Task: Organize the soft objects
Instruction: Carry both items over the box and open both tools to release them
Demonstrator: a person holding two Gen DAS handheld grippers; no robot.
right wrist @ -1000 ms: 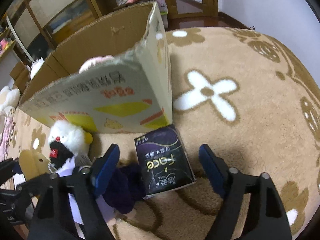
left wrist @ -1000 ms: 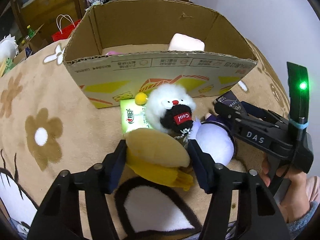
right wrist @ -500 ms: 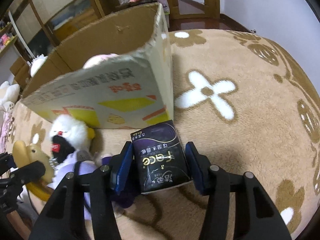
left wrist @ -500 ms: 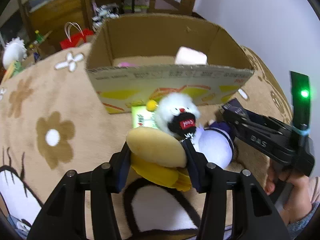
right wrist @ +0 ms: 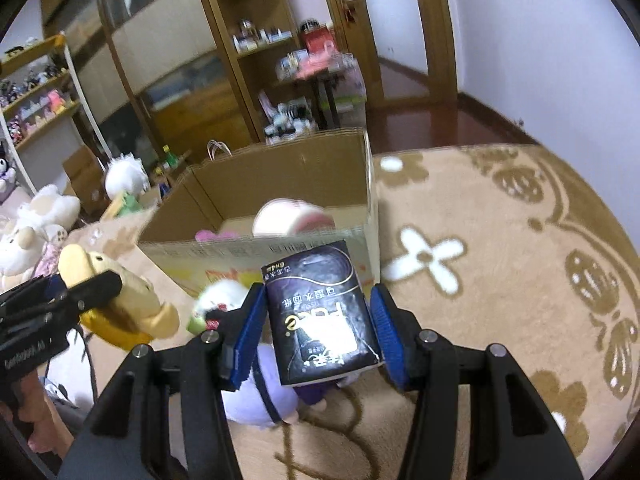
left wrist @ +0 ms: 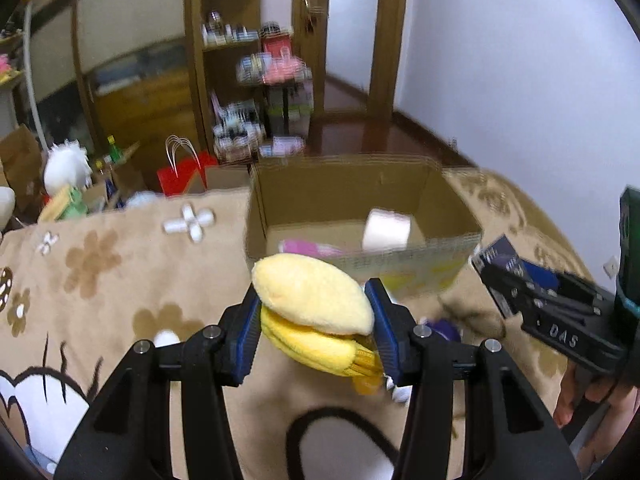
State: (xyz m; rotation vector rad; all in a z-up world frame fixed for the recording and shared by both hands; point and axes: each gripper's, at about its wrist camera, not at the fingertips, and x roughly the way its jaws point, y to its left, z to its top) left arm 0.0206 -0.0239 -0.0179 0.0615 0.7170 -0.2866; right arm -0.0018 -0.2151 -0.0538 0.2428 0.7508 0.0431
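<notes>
Both grippers closed on loads within last second, now lifted off blanket, so carry toward cardboard box looks next. Left gripper clamps yellow plush toy: squashy, rounded, fleecy. White-and-purple plush left lying on blanket. Right gripper clamps dark tissue pack: glossy film, flat, rectangular, box just beyond.

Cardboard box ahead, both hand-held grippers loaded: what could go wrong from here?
1. The yellow duck plush is pinched only at its middle by the left hand-held gripper; being soft, it might slip out.
2. The dark tissue pack in the right hand-held gripper could clip the near wall of the cardboard box.
3. The two hand-held grippers are close together and may collide over the box.
</notes>
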